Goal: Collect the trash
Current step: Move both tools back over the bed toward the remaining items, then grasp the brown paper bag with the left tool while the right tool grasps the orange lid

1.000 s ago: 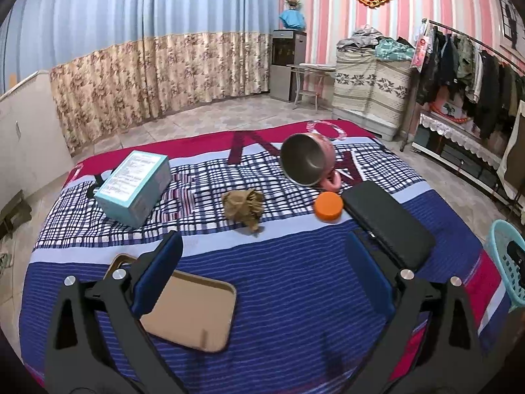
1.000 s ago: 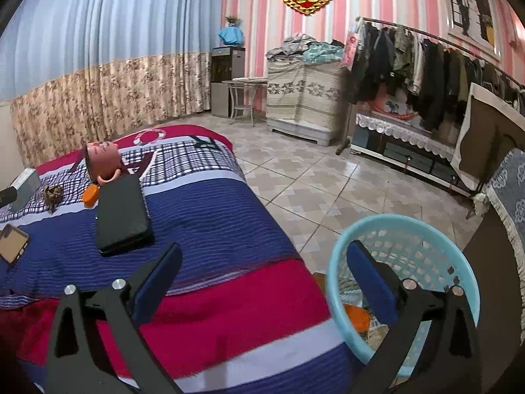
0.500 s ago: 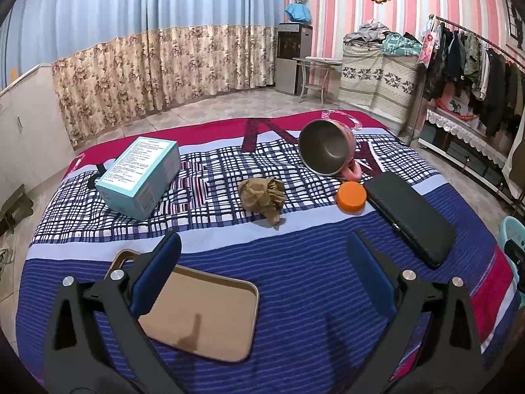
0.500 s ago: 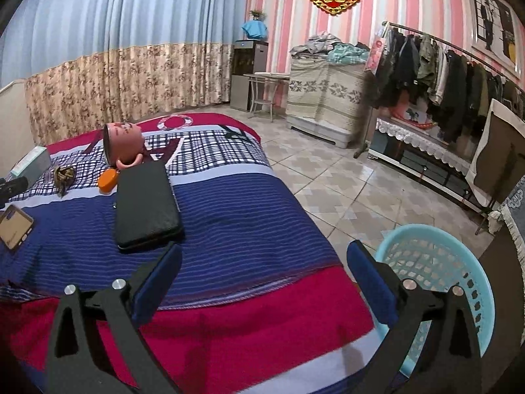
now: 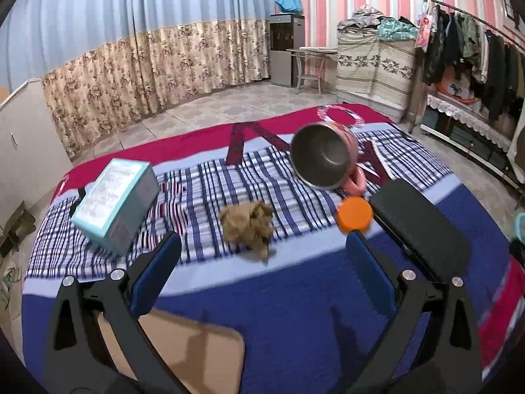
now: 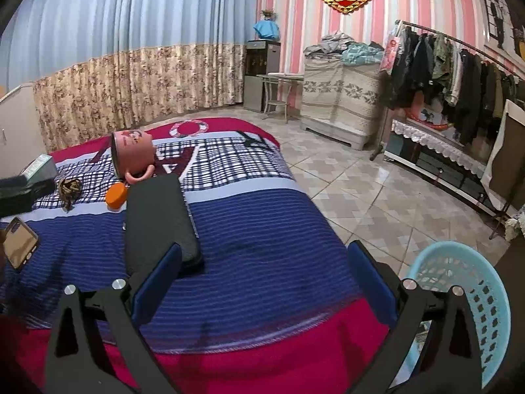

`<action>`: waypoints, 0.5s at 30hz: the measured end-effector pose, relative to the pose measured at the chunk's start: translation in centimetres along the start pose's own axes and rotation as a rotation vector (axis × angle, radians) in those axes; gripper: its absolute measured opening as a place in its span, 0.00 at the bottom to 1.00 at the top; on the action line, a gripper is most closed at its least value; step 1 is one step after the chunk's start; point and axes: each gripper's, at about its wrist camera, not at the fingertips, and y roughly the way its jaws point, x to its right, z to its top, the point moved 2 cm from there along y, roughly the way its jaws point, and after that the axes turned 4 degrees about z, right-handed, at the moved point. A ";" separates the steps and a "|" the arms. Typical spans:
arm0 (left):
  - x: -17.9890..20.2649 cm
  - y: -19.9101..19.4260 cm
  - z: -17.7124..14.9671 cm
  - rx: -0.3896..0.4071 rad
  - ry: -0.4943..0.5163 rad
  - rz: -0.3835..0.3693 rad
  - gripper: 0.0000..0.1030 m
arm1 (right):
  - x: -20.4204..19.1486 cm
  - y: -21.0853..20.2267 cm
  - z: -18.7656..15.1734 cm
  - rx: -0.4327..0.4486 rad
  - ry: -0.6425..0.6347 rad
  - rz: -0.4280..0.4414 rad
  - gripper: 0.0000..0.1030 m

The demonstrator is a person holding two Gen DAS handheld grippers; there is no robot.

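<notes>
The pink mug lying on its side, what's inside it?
The pink mug shows only a bare, shiny metal inside. It looks empty, though its deepest bottom is dim.

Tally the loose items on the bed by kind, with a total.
Crumpled brown paper wad: 1
Teal box: 1
Pink mug on its side: 1
Orange lid: 1
Black case: 1
Phone: 1
Total: 6

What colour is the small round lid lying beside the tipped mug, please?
The lid is orange, clearest in the left wrist view.
</notes>
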 end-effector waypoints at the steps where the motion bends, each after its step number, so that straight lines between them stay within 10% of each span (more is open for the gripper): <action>1: 0.0 0.8 0.3 -0.021 -0.005 -0.006 0.91 | -0.2 0.2 0.1 -0.002 -0.005 0.008 0.95; 11: -1.0 6.4 0.1 -0.182 -0.059 -0.035 0.38 | -5.1 2.5 1.7 -0.004 -0.082 0.105 0.95; 15: -2.6 4.4 -0.3 -0.153 -0.094 -0.042 0.38 | -8.2 4.2 2.5 -0.011 -0.109 0.170 0.95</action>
